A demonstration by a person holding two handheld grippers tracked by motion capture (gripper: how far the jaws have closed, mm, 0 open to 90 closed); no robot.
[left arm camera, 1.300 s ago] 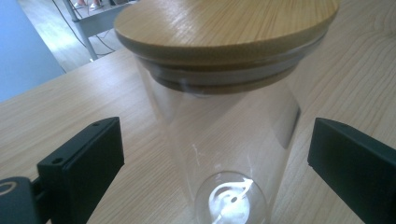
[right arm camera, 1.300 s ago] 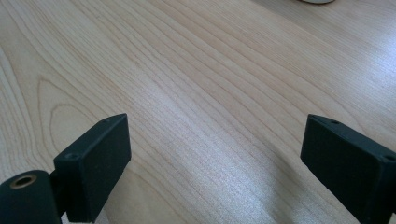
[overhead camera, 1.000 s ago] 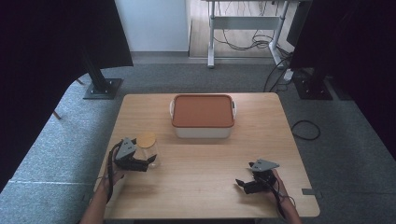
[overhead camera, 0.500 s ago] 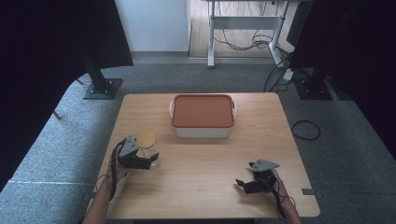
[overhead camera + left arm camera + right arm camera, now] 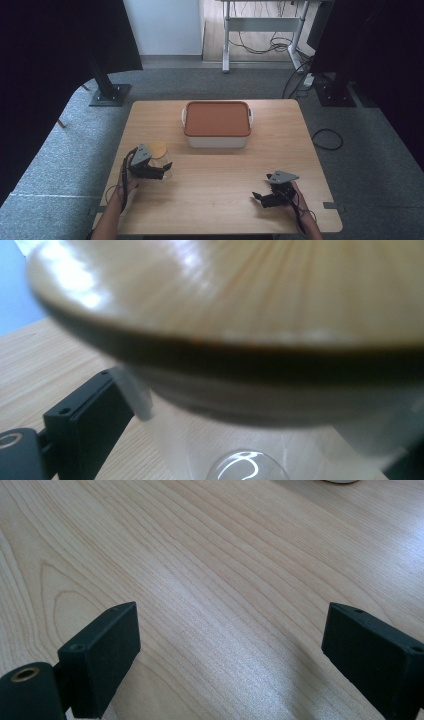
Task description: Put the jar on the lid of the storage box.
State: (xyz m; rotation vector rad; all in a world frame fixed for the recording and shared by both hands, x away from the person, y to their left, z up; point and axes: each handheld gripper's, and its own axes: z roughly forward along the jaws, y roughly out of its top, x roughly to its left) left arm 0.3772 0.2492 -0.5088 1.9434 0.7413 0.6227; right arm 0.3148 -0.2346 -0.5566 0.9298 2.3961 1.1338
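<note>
Glass jar (image 5: 161, 161) with the round wooden lid (image 5: 157, 149) stands near the left edge of your table (image 5: 220, 200), well apart from the white box (image 5: 217, 140) at the back. That box carries a rust-orange lid (image 5: 217, 118) with rounded corners. Bare, pale wood grain lies between the jar and your right hand, and more in front of the box.

In the left gripper view the jar's wall is clear and smooth, and the lid (image 5: 240, 300) looms blurred above it, light timber with a dark rim.

Your left gripper (image 5: 164, 170) lies level, pointing right, its jaws set around the jar. They have just been closing in a little, with the jar between them; whether the pads press on the glass yet I cannot tell.

Your right gripper (image 5: 261, 197) rests low near the table's front right, pointing left, jaws spread wide over bare wood, holding nothing.
</note>
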